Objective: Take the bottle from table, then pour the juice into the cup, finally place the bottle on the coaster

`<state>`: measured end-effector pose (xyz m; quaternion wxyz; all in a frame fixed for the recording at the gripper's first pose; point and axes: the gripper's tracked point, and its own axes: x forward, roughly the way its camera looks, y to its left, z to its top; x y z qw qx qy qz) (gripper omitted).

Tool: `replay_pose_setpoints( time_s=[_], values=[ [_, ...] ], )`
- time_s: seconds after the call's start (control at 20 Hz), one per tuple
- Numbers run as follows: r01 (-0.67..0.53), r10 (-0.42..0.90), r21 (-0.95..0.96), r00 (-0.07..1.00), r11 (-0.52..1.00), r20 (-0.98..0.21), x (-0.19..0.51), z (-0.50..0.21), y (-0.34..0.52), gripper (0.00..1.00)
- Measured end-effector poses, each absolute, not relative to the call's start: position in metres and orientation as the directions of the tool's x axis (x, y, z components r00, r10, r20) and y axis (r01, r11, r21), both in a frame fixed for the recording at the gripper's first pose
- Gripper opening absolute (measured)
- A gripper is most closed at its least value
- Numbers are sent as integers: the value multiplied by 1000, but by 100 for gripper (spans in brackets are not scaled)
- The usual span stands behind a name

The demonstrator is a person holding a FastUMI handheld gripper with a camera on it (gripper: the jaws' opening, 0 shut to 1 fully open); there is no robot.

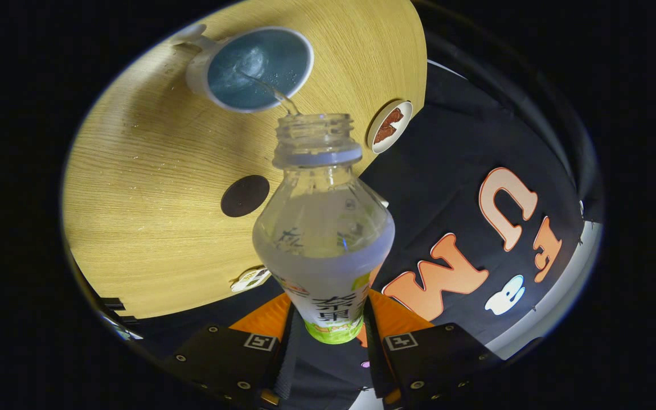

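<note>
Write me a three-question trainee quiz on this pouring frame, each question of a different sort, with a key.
1. True or false: the gripper is shut on the bottle, with a finger on each side of its labelled body.
2. Where does the stream from the bottle's open neck land? A) on the dark round coaster B) in the white cup C) on the bare table
3. Fill in: the dark coaster lies on the wooden table between the fingers and the ____.

Key: 1 true. 2 B, the thin stream arcs into the white cup, whose blue inside already holds liquid. 3 cup.
</note>
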<state>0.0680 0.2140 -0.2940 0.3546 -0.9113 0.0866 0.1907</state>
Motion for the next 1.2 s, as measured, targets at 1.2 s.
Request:
replay_pose_setpoints(
  time_s=[1.2],
  values=[
    [-644, -48, -763, 765, -56, -642, 28, -340, 183, 55]
  ],
)
